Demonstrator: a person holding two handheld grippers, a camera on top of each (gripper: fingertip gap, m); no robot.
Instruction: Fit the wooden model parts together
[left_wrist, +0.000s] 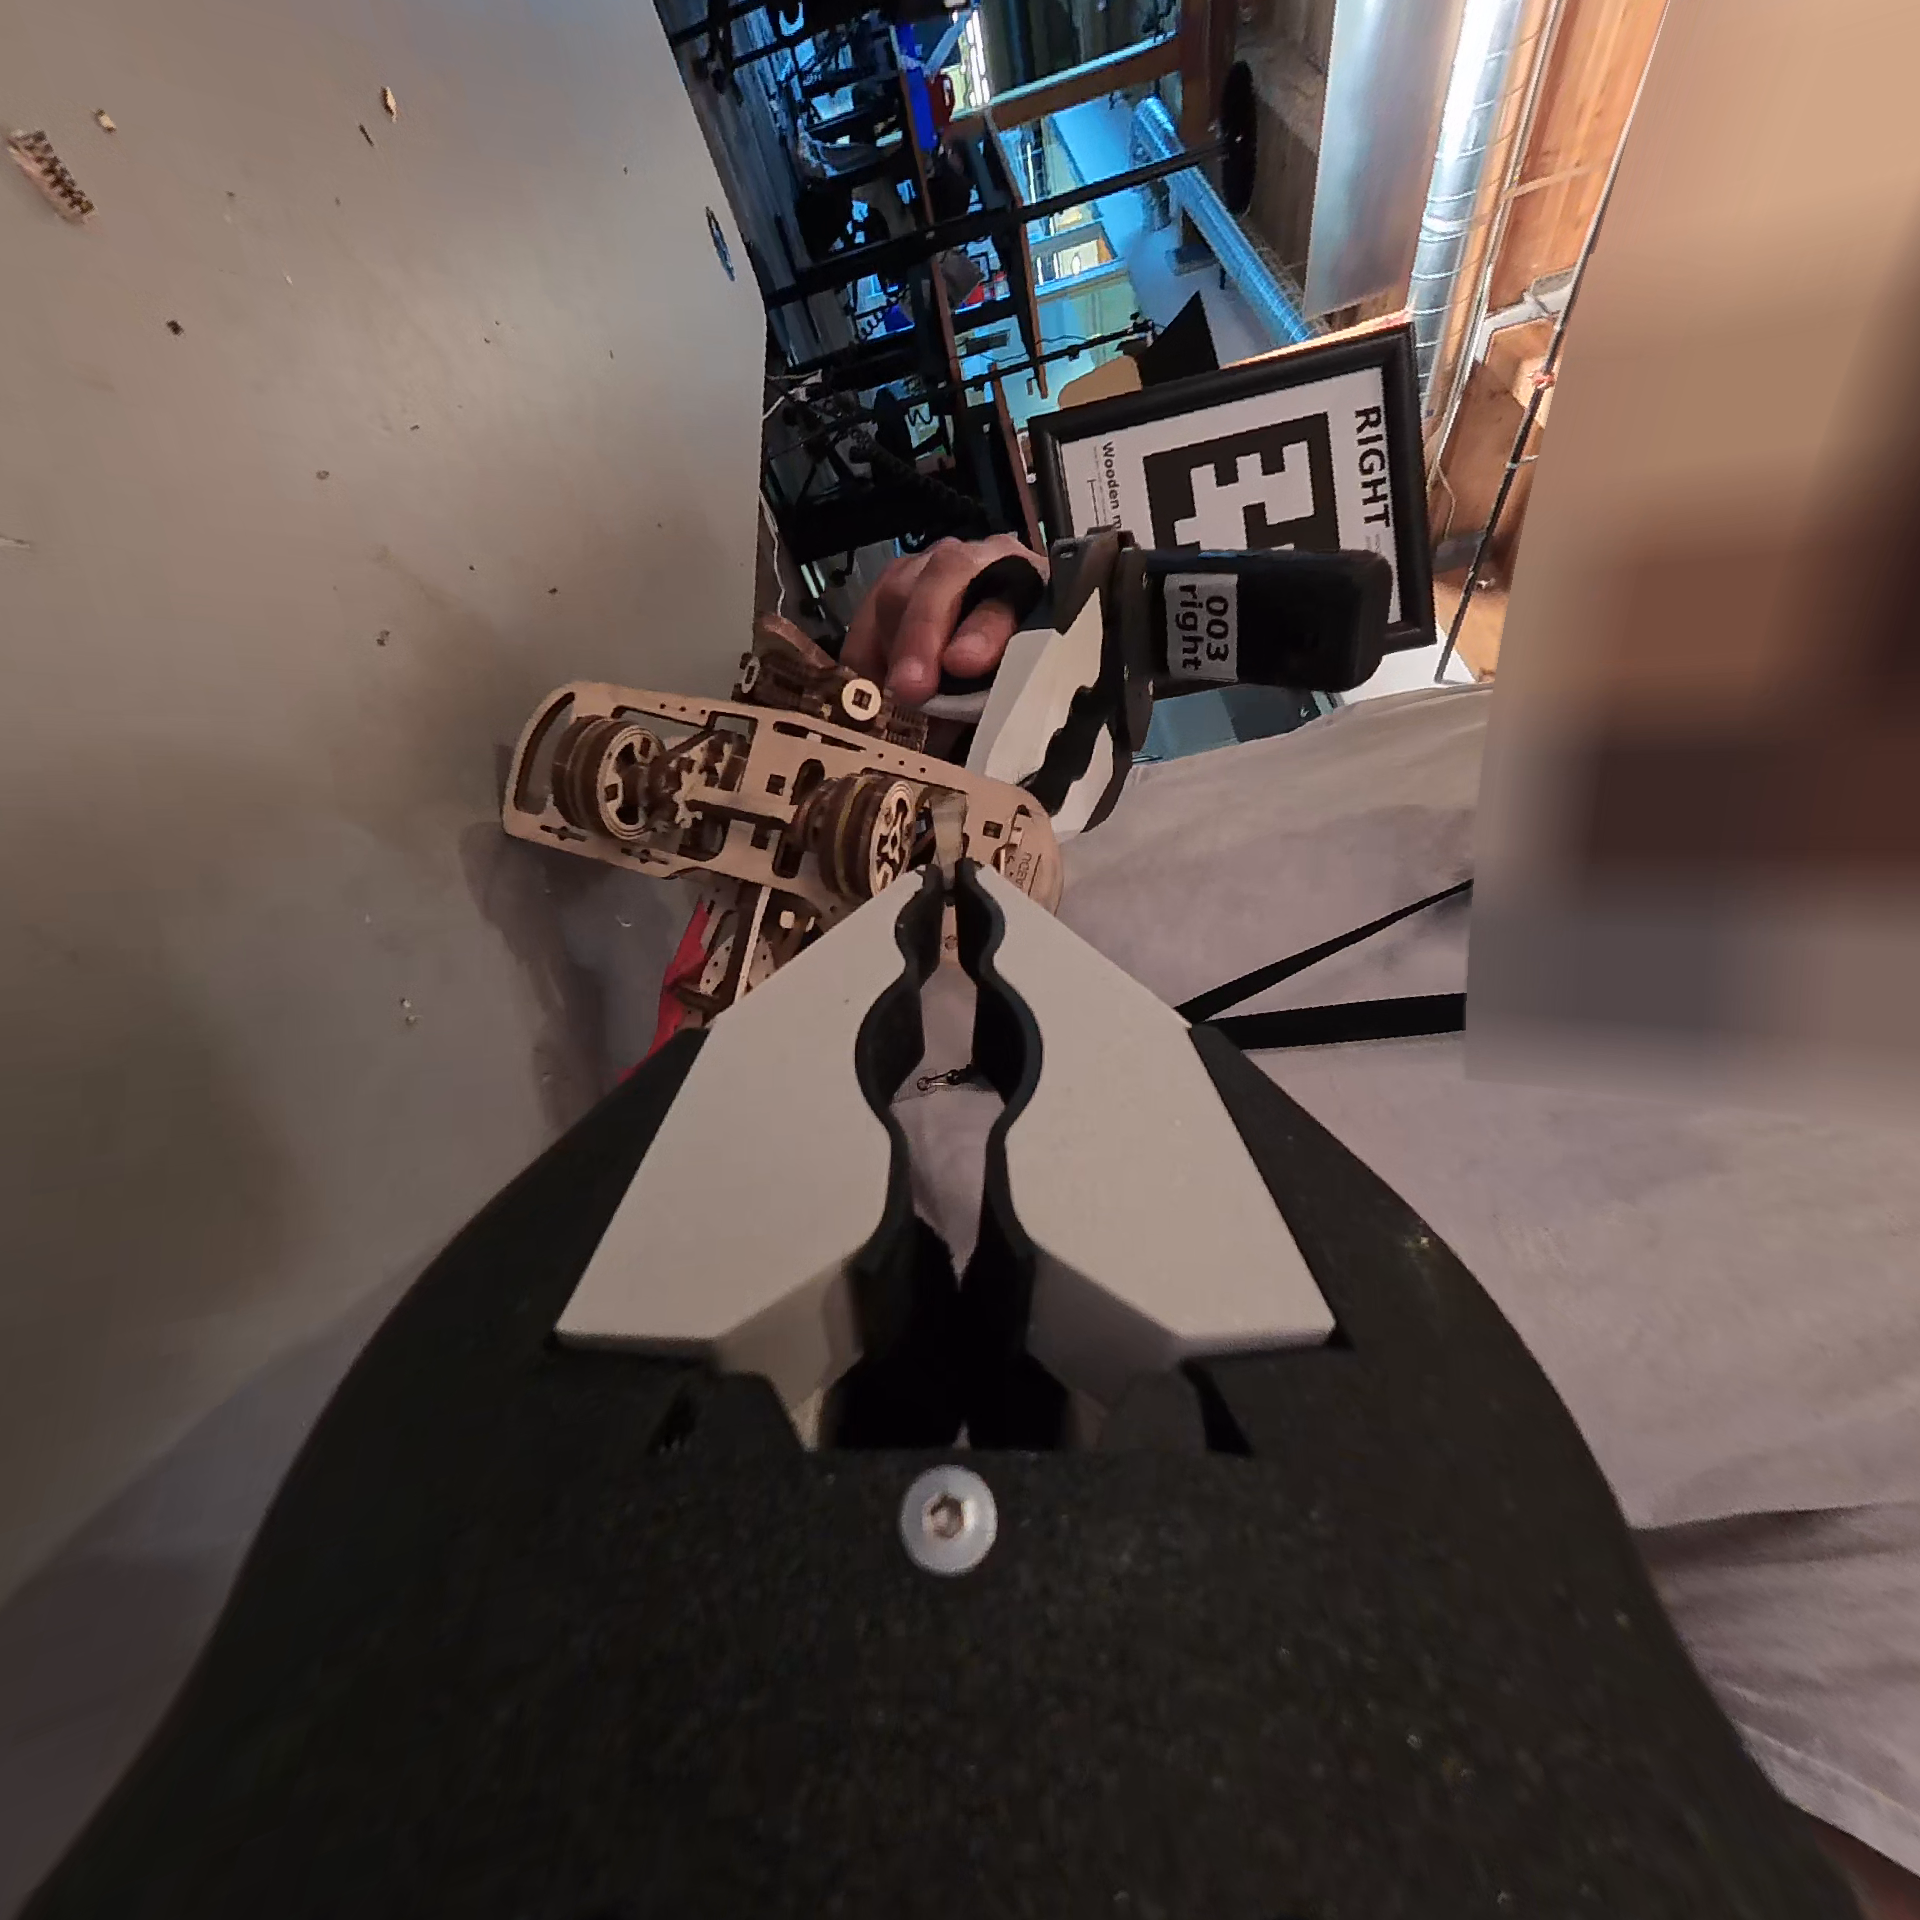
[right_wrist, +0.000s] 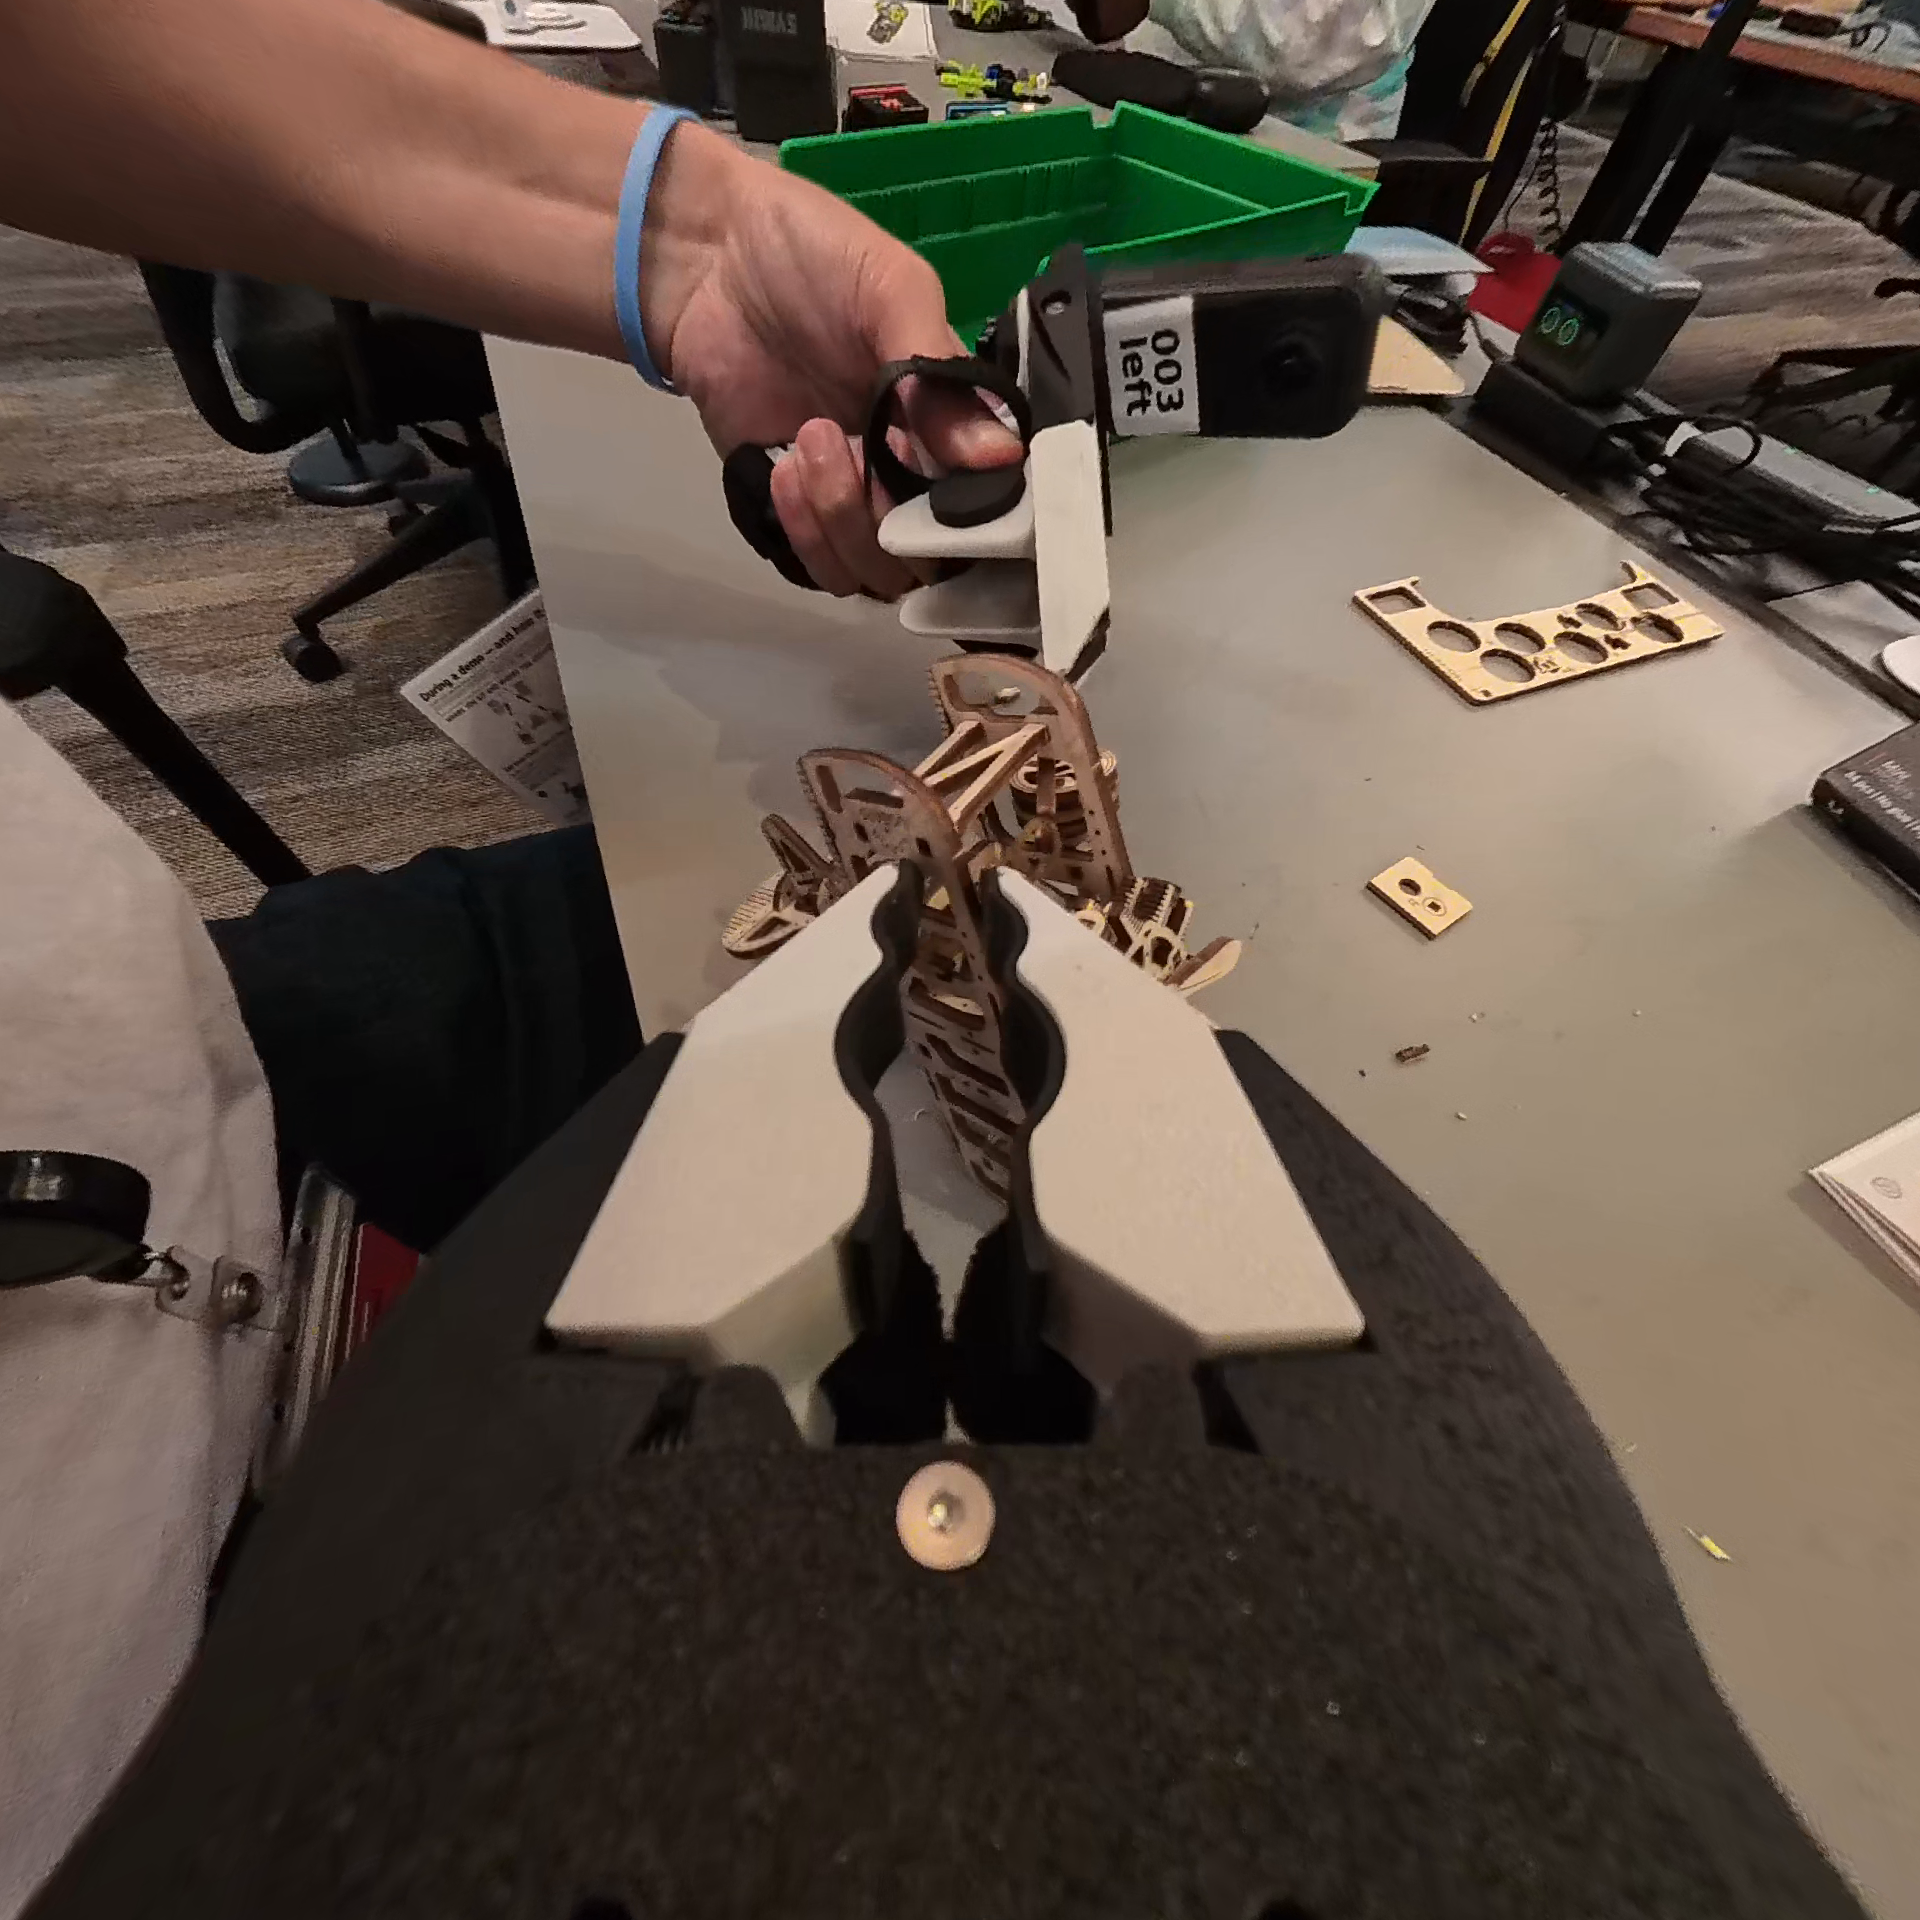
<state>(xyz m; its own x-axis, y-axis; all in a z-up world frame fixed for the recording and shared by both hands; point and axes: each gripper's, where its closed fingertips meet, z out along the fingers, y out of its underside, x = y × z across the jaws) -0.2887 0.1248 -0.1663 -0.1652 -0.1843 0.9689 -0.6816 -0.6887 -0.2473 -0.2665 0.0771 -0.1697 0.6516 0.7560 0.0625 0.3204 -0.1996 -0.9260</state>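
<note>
The wooden model is held up just above the grey surface. One of its flat side plates is pinched by the right gripper. A small wooden tab on it is pinched by the left gripper.

Two hand-held grippers in play, left hand-held gripper and right hand-held gripper, on one wooden model. Beyond the right one: one green bin, one punched-out wooden sheet, one small wooden offcut.
</note>
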